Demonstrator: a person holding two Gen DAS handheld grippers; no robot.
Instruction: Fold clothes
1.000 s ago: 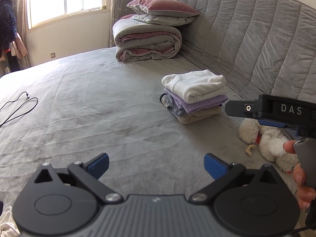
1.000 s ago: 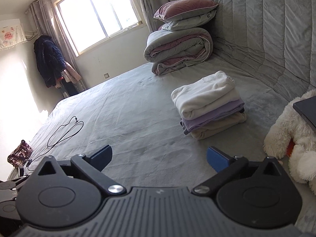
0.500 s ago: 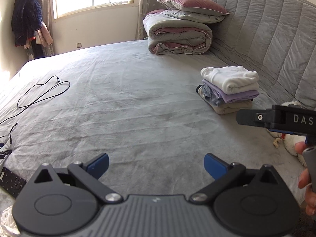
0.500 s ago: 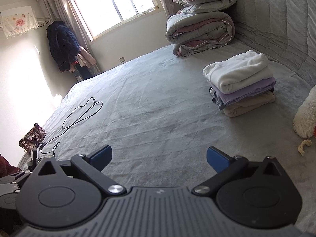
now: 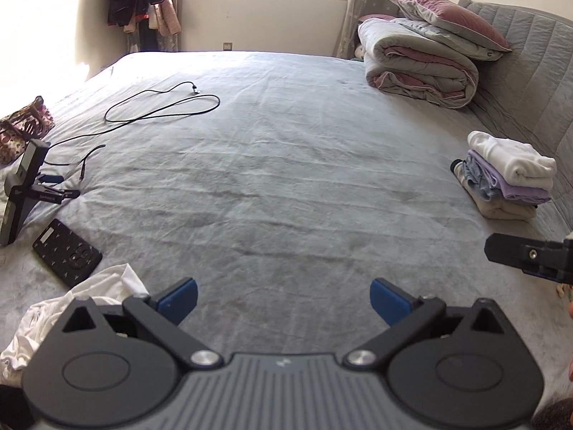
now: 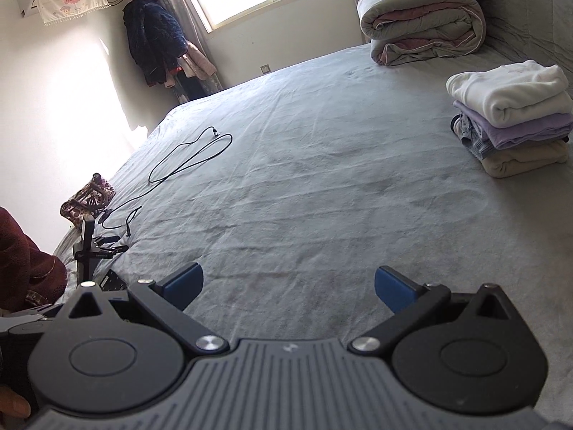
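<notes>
- Clothes: a folded stack (image 6: 512,118) sits at the bed's right side near the headboard, white on top, then lilac, then beige, while a crumpled white garment (image 5: 82,304) lies loose at the near left edge, beside a dark phone (image 5: 66,252).
- Judging by that, the white piece wants spreading flat on the open grey bedspread (image 5: 286,165); grip it by two corners.
- Left gripper (image 5: 283,297) spread wide, holding nothing, just beside the garment.
- Right gripper (image 6: 288,286) equally wide, empty, over bare sheet.
</notes>
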